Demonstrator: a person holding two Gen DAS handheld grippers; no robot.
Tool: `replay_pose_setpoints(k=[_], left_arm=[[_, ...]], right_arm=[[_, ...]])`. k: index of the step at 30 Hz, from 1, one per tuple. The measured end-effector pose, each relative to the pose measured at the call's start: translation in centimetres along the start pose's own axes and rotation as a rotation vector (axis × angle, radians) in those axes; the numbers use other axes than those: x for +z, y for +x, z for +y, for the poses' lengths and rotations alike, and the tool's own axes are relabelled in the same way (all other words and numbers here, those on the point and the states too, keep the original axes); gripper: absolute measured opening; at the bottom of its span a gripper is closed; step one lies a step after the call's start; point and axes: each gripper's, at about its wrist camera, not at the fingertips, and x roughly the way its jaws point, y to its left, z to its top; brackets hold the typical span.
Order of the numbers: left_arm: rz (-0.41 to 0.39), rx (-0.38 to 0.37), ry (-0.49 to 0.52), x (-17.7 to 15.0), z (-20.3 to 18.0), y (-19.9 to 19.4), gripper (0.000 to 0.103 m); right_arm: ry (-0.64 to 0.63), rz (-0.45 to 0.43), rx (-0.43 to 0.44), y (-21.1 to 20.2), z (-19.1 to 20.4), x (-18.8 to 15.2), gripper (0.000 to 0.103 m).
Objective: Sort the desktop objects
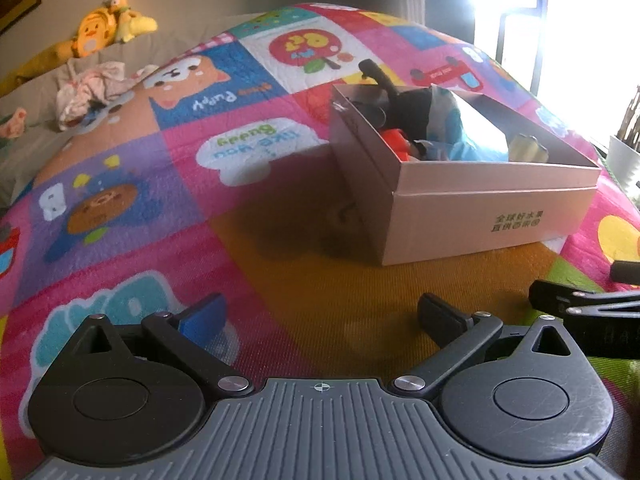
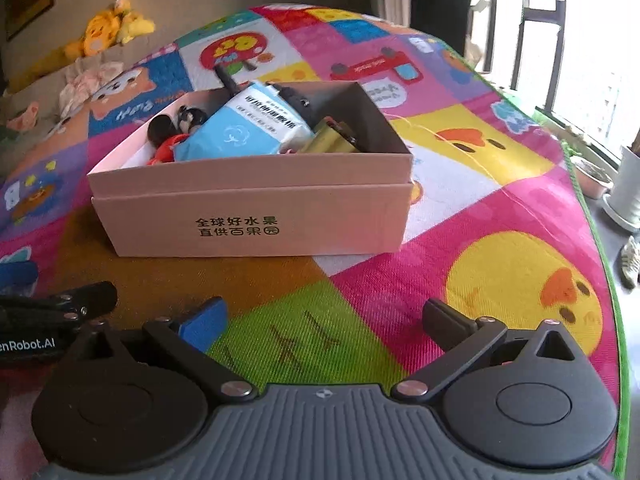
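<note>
A pink cardboard box [image 2: 256, 216] with black printed characters stands on the colourful play mat [image 2: 500, 240]. Inside lie a blue tissue pack [image 2: 248, 124], a small doll in red [image 2: 168, 148], a brass-coloured item [image 2: 332, 142] and a black handle [image 2: 228, 78]. The same box [image 1: 472, 208] shows at the right of the left wrist view. My right gripper [image 2: 324, 324] is open over the green patch, short of the box, with nothing between its fingers. Wide open and just as bare, my left gripper [image 1: 320, 316] hovers over the brown patch to the box's left front.
A yellow plush toy [image 1: 100, 32] and crumpled cloth [image 1: 92, 88] lie at the far left on a grey sofa. A white plant pot [image 2: 630, 188] stands past the mat's right edge by the window. The right gripper's side [image 1: 588, 312] shows at the left view's right edge.
</note>
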Motion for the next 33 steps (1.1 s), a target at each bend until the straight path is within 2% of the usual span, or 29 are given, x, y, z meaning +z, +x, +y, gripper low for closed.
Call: replay_pose_setpoints(k=[33], left_arm=[[0.008,-0.017,0.006,0.07,0.16,0.12,0.103]], right_arm=[[0.003,-0.004,0.002,-0.01,-0.06,-0.05,0.103]])
